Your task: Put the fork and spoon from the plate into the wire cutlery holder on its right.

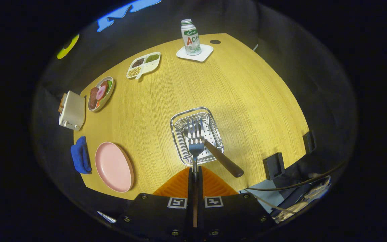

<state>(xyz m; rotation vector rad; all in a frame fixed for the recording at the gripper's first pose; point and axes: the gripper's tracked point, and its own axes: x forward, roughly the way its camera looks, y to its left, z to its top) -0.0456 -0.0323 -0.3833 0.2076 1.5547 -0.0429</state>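
Observation:
My gripper (195, 172) is shut on the thin handle of a metal fork (195, 143), which it holds above the table. The fork's tines point forward over the wire cutlery holder (179, 118), a square steel basket just ahead of the fingers. A spoon with a brown handle (225, 162) stands slanted in the holder. Its handle sticks out over the near right rim, and its bowl is partly hidden behind the fork. The pink plate (114, 166) lies to the left of the holder with nothing on it.
A blue cloth (81, 155) lies left of the plate. Beyond it are a white toaster (72, 111), a plate of food (100, 93) and a divided dish (143, 64). A bottle (190, 37) on a white coaster (203, 55) stands at the far edge. Black clamps (273, 165) grip the right edge.

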